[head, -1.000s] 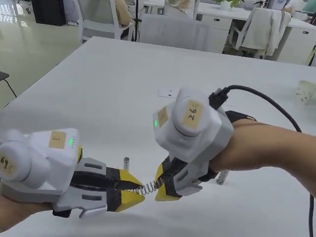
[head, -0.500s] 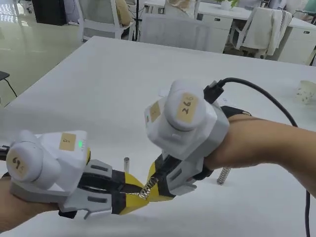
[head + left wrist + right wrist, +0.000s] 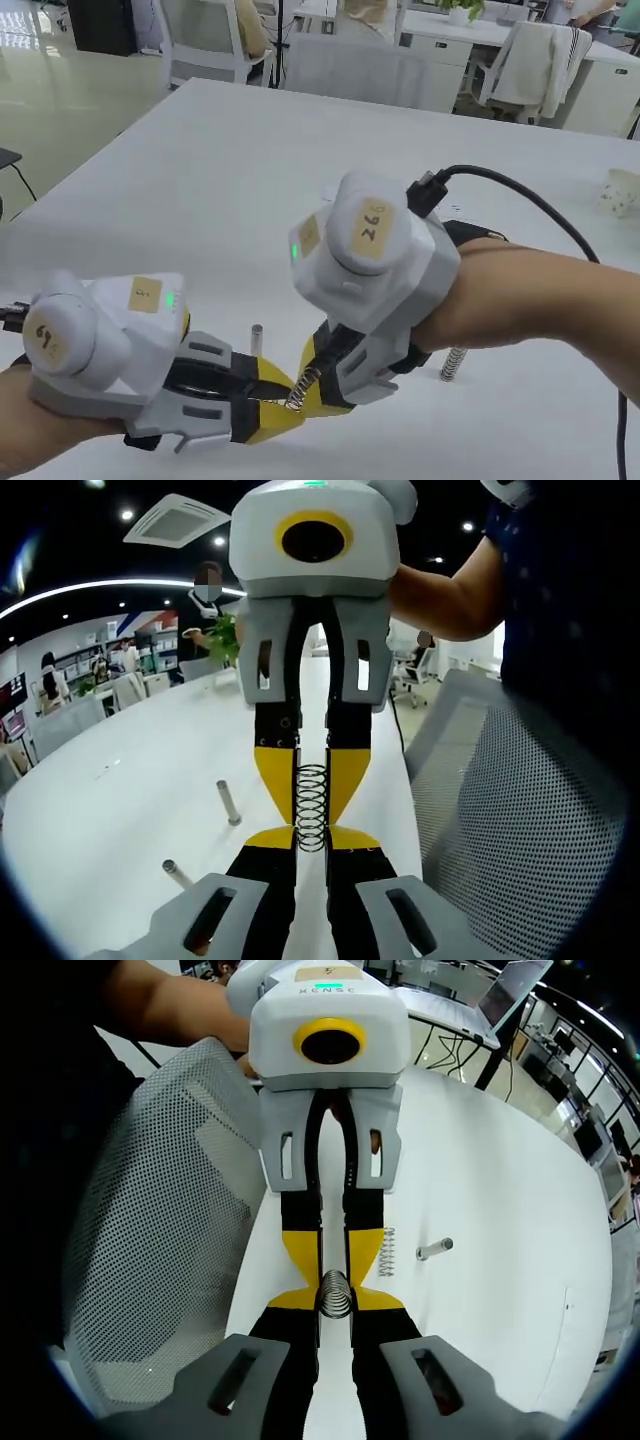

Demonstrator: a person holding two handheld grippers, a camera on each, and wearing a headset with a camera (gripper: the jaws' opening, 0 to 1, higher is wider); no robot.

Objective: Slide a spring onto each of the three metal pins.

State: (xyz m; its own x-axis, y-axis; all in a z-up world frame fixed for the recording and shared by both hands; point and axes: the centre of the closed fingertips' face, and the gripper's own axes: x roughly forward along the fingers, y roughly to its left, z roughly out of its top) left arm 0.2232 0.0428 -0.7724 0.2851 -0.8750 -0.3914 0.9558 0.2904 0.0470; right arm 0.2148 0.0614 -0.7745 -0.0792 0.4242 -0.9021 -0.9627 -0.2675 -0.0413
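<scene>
A small steel spring (image 3: 300, 387) is pinched between both grippers over the white table (image 3: 200, 180). My left gripper (image 3: 285, 402) comes in from the lower left, shut on the spring's lower end. My right gripper (image 3: 313, 374) meets it nose to nose from above right, shut on the upper end. In the left gripper view the spring (image 3: 312, 808) runs from my own jaws up into the right gripper (image 3: 312, 783). The right gripper view shows the spring (image 3: 335, 1295) end-on. One metal pin (image 3: 257, 337) stands just behind the jaws. Two pins (image 3: 229, 804) (image 3: 175, 872) show left of the jaws.
A second spring (image 3: 453, 363) rests on the table under the right forearm; a loose spring (image 3: 387, 1252) and a pin (image 3: 434, 1249) appear beside the left gripper (image 3: 335, 1260). A mesh chair (image 3: 500, 810) stands at the table's near edge. More chairs and desks stand behind the table.
The right gripper has moved left and closer to the left gripper. The spring between them, level and stretched before, now stands tilted and shorter.
</scene>
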